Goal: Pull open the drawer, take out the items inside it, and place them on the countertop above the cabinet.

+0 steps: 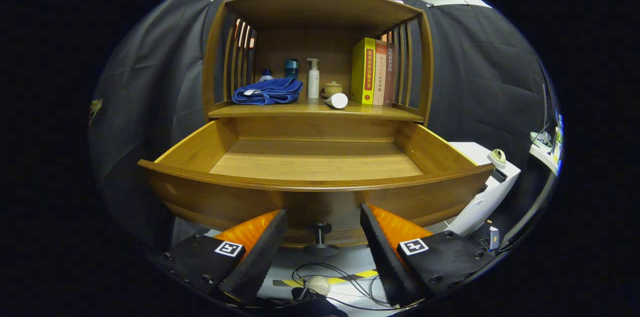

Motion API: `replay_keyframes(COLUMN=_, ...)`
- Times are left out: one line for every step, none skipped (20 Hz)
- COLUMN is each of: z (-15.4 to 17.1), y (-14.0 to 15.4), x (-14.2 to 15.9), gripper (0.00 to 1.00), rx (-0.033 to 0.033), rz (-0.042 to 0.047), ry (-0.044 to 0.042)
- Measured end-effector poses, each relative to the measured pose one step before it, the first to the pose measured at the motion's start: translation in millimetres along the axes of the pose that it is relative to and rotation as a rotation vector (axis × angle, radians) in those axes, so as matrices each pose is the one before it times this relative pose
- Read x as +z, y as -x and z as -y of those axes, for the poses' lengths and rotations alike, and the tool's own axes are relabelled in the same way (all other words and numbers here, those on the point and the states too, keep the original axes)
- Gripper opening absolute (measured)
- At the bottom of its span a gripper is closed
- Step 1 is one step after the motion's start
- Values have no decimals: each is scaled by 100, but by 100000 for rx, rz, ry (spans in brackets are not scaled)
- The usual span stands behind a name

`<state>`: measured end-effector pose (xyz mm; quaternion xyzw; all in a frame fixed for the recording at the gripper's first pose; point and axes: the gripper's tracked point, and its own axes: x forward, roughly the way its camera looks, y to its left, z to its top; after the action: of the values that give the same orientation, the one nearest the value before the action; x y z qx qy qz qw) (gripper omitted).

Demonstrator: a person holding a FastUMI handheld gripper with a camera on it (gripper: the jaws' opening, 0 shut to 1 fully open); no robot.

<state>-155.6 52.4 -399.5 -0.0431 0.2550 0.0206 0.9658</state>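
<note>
Your gripper [323,237] hangs with its fingers spread wide and nothing between them, just short of the drawer [315,192]; the black knob [320,233] sits in the gap, untouched. The drawer is pulled well out and its floor looks bare, while the blue towel [269,92], pump bottle [313,79] and toppled white cylinder [337,101] lie on the countertop [380,112] above; the task looks done. Reach in now and you risk knocking the cylinder rolling; bump the front and the drawer slides.
</note>
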Motion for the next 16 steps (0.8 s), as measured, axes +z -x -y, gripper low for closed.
replay_keyframes(z=-18, y=-498, x=190, gripper=98, rx=138, rz=-82, ry=512)
replay_keyframes(z=100, y=-498, x=289, gripper=98, rx=164, rz=329, ry=166)
replay_keyframes(z=-13, y=-531, x=183, gripper=98, rx=199, rz=375, ry=27)
replay_keyframes(z=72, y=-471, x=152, gripper=98, rx=185, rz=420, ry=228)
replay_keyframes(z=50, y=-656, x=254, gripper=98, rx=189, rz=468, ry=437)
replay_keyframes(z=-14, y=-729, x=249, gripper=98, rx=120, rz=536, ry=478)
replay_keyframes(z=23, y=-909, x=238, gripper=98, rx=77, rz=384, ry=715)
replay_keyframes(z=-16, y=-892, x=389, gripper=98, rx=44, rz=742, ry=1210)
replay_keyframes(z=-17, y=-836, x=283, gripper=98, rx=16, rz=576, ry=1277)
replay_keyframes(z=26, y=-831, x=494, gripper=98, rx=99, rz=1295, ry=1616)
replay_keyframes(z=-20, y=-980, x=781, gripper=98, rx=259, rz=1979, ry=1703)
replay_keyframes(z=-54, y=-800, x=445, gripper=98, rx=271, rz=895, ry=1337)
replay_keyframes(z=59, y=-672, x=397, gripper=98, rx=23, rz=1447, ry=686)
replay_keyframes(z=48, y=-683, x=43, gripper=98, rx=-52, rz=188, ry=244)
replay_keyframes(z=39, y=-809, x=105, gripper=98, rx=-22, rz=177, ry=-123)
replay_keyframes(z=-137, y=-622, x=149, gripper=98, rx=-4, rz=215, ry=-339)
